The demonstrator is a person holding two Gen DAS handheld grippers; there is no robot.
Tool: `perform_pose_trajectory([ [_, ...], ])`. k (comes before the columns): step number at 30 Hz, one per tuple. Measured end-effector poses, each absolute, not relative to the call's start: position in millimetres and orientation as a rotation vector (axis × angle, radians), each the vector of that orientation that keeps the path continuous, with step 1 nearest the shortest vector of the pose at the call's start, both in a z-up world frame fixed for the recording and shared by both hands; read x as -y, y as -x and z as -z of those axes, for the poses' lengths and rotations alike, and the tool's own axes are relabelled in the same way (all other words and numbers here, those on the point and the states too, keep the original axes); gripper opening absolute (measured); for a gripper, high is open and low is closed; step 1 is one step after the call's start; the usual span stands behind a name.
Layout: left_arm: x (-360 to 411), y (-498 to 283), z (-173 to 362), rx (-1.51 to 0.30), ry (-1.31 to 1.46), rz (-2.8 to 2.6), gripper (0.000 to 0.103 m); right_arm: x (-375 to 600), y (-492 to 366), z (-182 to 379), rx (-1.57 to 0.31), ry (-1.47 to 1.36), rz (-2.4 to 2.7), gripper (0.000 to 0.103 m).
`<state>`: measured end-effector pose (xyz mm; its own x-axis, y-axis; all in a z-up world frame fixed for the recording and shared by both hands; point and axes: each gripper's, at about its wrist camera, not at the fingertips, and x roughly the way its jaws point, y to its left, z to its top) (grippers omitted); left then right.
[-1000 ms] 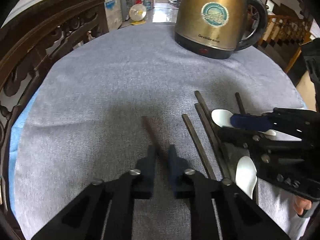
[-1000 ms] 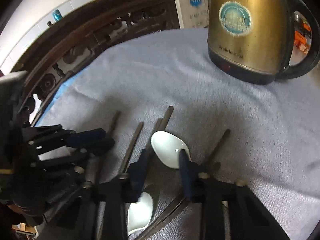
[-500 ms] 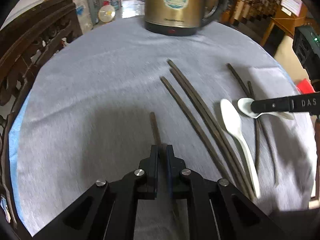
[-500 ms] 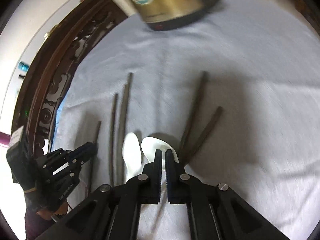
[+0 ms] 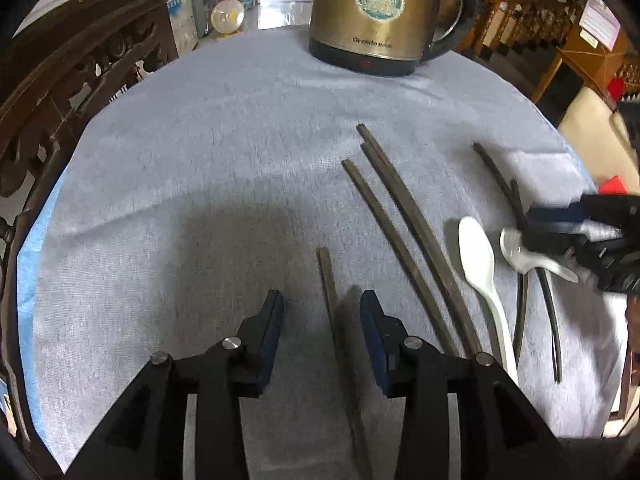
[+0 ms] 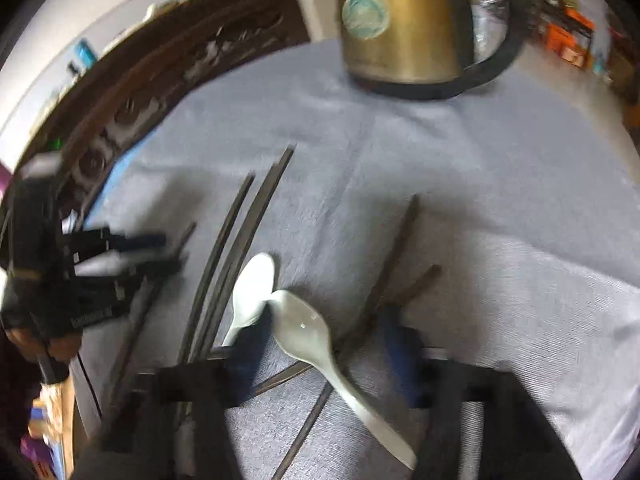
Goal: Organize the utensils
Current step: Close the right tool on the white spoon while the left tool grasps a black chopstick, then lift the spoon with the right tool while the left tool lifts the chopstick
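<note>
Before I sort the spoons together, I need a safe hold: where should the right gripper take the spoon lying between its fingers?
Take the spoon by its narrow handle, just behind the bowl, coming straight down from above. It lies flat across two chopsticks, bowl up and far, handle running toward the right gripper, whose jaws stand open on either side. The handle is slimmer than the bowl, so probably the surer hold.

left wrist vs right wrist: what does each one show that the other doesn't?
Left wrist only: the open left tool from behind, with the lone chopstick lying between its fingers; the white fan on the floor past the table.

Right wrist only: the second white spoon in full, lying between the open right tool fingers, its handle crossing chopsticks; the hand holding the left tool.

Both: brass kettle at the far edge, grey tablecloth, the chopstick trio, the first white spoon, the carved wooden chair back.
</note>
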<state>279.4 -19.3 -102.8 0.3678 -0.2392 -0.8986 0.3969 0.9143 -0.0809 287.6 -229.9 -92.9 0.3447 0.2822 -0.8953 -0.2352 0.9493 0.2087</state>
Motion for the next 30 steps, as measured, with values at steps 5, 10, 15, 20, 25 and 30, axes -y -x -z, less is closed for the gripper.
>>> perform_pose_trajectory([
  [5,31,-283,101,-1.12,-0.172,0.389,0.021,211,-290,104,-1.219,0.005,-0.427,0.038],
  [10,33,-281,104,-1.12,-0.158,0.4,0.005,202,-279,109,-1.22,0.044,-0.46,0.038],
  [15,26,-276,99,-1.106,-0.109,0.411,0.005,199,-276,111,-1.24,0.049,-0.418,0.005],
  [20,15,-260,72,-1.042,-0.063,0.421,0.005,215,-265,97,-1.192,-0.058,-0.391,0.004],
  [25,12,-231,31,-0.921,-0.052,0.427,0.005,232,-241,71,-1.08,-0.193,-0.4,0.004],
  [30,11,-185,-16,-0.746,-0.01,0.442,0.005,251,-201,32,-0.874,-0.409,-0.453,0.005],
])
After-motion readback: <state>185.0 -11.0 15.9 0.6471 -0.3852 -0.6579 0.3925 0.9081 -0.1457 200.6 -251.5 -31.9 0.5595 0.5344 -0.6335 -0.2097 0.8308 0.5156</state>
